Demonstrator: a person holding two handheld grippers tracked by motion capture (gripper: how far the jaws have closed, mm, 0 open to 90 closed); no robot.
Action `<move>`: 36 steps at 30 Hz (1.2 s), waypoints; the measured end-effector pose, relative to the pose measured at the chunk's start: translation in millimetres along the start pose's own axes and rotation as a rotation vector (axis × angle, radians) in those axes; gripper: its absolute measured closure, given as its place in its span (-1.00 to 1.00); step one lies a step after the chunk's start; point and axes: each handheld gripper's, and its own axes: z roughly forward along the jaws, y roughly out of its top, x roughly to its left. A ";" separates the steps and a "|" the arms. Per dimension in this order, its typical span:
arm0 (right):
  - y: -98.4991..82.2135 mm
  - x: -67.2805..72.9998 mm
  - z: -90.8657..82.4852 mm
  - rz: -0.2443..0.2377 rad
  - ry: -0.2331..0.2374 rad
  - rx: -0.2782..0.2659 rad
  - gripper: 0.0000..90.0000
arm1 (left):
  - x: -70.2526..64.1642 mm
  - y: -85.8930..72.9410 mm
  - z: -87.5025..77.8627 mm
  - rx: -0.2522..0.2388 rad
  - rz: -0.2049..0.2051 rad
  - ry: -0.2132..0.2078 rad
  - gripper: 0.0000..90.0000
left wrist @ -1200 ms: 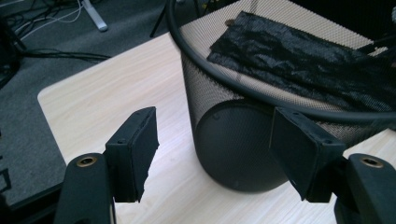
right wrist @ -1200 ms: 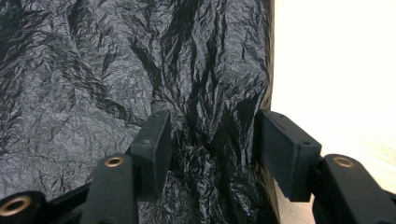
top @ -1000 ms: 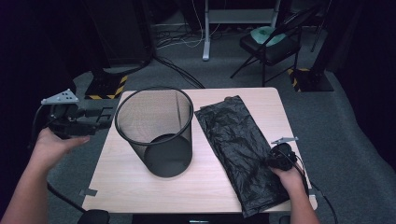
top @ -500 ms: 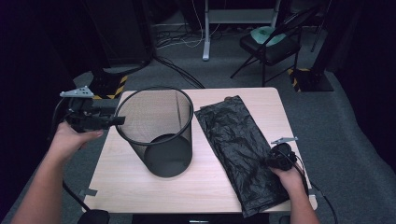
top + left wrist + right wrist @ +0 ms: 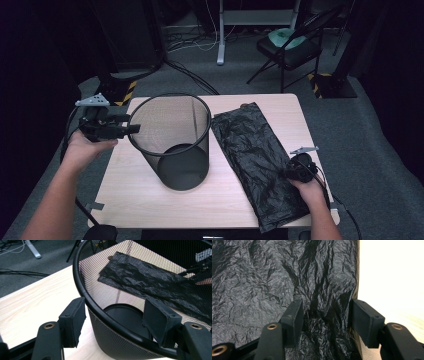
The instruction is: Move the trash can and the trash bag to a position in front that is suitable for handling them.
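A black wire-mesh wastebasket (image 5: pixel 172 145) stands upright on the left half of the light wooden table (image 5: pixel 130 200). A flat black plastic bag (image 5: pixel 250 150) lies to its right. My left gripper (image 5: pixel 131 129) is level at the basket's left rim. In the left gripper view its jaws (image 5: pixel 117 320) straddle the rim (image 5: pixel 82 292); they have just been closing, but the pads are not pressing on it. My right gripper (image 5: pixel 295 172) points down on the bag's right edge. Its jaws (image 5: pixel 325 317) stand apart over crumpled bag (image 5: pixel 262 277).
A folding chair (image 5: pixel 290 47) and a desk leg (image 5: pixel 220 35) stand on the grey carpet beyond the table. Cables (image 5: pixel 190 75) run across the floor. Bare tabletop (image 5: pixel 215 210) lies in front of the basket.
My left hand has moved right and a little down, from off the table's left side to the basket's rim. The right hand and the bag have stayed put.
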 end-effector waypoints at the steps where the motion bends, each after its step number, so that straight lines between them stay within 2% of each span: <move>1: 0.0 -0.1 0.1 -0.002 0.001 0.000 -0.05 | -1.8 0.3 1.0 0.000 0.007 -0.003 -0.24; 16: -0.1 -0.3 -0.1 0.000 0.004 0.000 -0.05 | -21.7 5.1 11.1 0.003 0.027 -0.057 -0.25; 25: -0.1 -0.2 -0.1 0.000 0.004 0.000 -0.06 | -39.5 5.1 10.1 0.000 0.067 -0.069 -0.26; 32: -0.3 0.8 -0.3 0.005 0.001 0.003 -0.06 | -52.0 4.2 11.0 -0.007 0.082 -0.087 -0.27; 36: 0.0 1.7 0.0 0.004 -0.008 0.003 -0.06 | -60.4 4.3 12.6 -0.010 0.099 -0.111 -0.27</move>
